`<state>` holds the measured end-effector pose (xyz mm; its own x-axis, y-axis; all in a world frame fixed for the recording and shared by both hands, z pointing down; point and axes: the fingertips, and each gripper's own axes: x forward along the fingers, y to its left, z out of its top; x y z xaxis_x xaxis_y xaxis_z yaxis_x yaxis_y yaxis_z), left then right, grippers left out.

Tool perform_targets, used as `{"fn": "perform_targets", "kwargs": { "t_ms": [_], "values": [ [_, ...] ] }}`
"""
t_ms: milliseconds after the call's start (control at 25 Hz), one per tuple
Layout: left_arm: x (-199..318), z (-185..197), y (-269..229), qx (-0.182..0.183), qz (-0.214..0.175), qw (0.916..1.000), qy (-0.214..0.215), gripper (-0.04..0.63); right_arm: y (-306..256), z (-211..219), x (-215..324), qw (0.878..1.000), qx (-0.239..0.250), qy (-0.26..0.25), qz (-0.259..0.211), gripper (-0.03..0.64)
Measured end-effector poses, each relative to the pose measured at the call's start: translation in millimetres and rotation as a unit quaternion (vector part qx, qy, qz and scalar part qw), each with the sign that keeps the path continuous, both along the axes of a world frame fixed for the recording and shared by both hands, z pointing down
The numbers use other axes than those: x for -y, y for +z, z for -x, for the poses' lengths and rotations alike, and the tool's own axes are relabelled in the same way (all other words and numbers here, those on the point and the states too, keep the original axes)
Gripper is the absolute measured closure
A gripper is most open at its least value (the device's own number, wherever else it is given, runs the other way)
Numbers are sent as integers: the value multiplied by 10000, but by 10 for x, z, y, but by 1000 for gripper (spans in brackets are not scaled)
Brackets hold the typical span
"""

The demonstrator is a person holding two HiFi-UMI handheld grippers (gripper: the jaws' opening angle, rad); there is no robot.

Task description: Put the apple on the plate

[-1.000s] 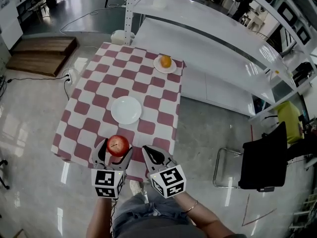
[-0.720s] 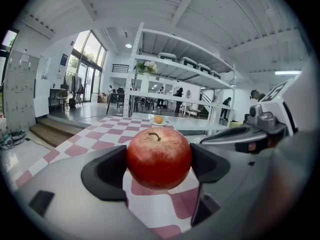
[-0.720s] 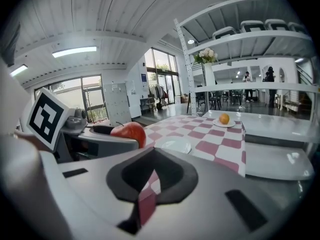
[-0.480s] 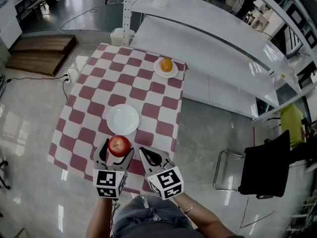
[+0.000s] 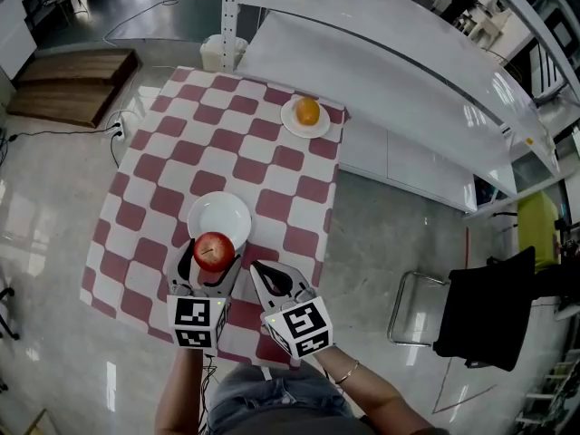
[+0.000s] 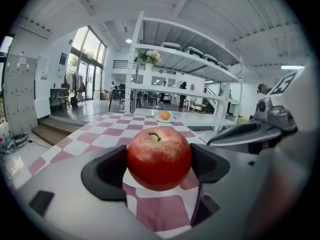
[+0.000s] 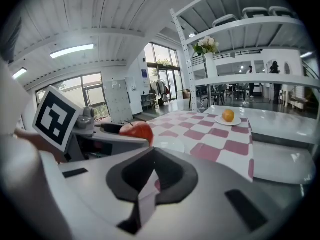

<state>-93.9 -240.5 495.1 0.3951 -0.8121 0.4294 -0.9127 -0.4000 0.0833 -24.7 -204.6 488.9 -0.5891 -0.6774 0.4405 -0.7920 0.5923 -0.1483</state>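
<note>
Apple (image 5: 214,251) in left claw (image 5: 211,257) now nearer plate (image 5: 220,212), near rim hidden.

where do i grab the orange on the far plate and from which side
Across the round orange fruit at its widest middle, coming down from above. It sits alone in the small white plate, whose raised rim would likely block jaws coming in low; a ball offers no better side.

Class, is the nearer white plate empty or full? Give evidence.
Empty. The plate shows bare white; the apple is clamped in the left gripper at its near rim.
</note>
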Motion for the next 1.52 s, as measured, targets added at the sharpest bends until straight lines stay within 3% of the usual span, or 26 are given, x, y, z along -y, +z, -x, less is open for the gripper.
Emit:
{"fn": "perform_targets", "kwargs": {
  "t_ms": [840, 1520],
  "values": [
    [671, 28, 385, 202, 74, 9996, -180, 196, 333, 2, 501, 9993, -279, -174, 166, 606],
    [838, -10, 588, 327, 196, 9991, -200, 196, 450, -48, 592, 9987, -333, -136, 364, 606]
  ]
}}
